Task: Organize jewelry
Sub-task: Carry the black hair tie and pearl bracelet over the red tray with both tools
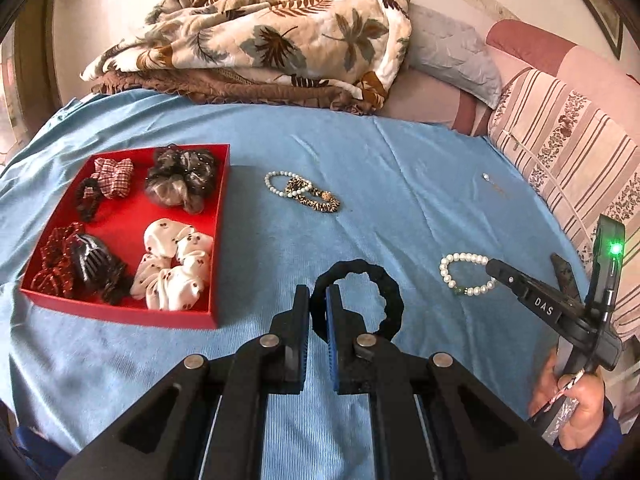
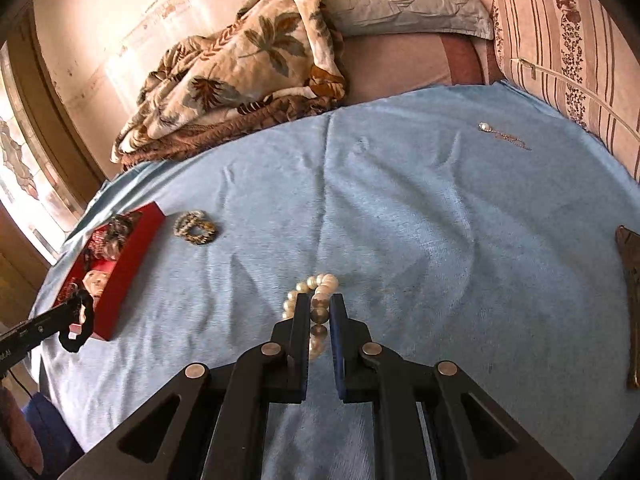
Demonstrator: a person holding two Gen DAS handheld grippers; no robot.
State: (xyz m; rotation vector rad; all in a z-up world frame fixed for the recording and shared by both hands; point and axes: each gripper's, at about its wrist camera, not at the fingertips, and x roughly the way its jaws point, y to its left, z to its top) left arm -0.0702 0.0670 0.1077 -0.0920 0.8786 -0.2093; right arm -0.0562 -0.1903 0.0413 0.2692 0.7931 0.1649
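Blue cloth [image 1: 400,184] covers the bed, and nearest the left wrist camera the left gripper [image 1: 318,300] is clamped on a black scrunchie [image 1: 362,276], whose ring curls up and to the right of the fingers, lifted clear of the cloth. In the right wrist view the right gripper [image 2: 320,308] is closed on a pearl bracelet [image 2: 316,292]; several beads sit pinched between the fingers while the rest of the loop bunches out ahead of and below them. Seen from the left, that bracelet [image 1: 466,274] hangs from the right gripper's tip near the right edge, with a hand [image 1: 576,408] on the handle below.

Left of the left gripper lies a red tray [image 1: 120,308] holding a white cherry-print scrunchie [image 1: 176,268], a black hair claw [image 1: 92,260] over a red-and-black scrunchie [image 1: 52,264], a grey-brown scrunchie [image 1: 182,180], a checked scrunchie [image 1: 114,176] and a small dark clip [image 1: 86,200].

Just beyond the tray's right side, a white beaded bracelet [image 1: 276,182] and a striped beaded bracelet [image 1: 320,200] lie overlapping on the cloth. Further right, well apart, rests a thin chain with a pearl pendant [image 2: 502,134].

Beyond the cloth sit a leaf-print blanket [image 1: 272,36], a grey pillow [image 1: 452,60] and a striped floral cushion [image 1: 568,140].
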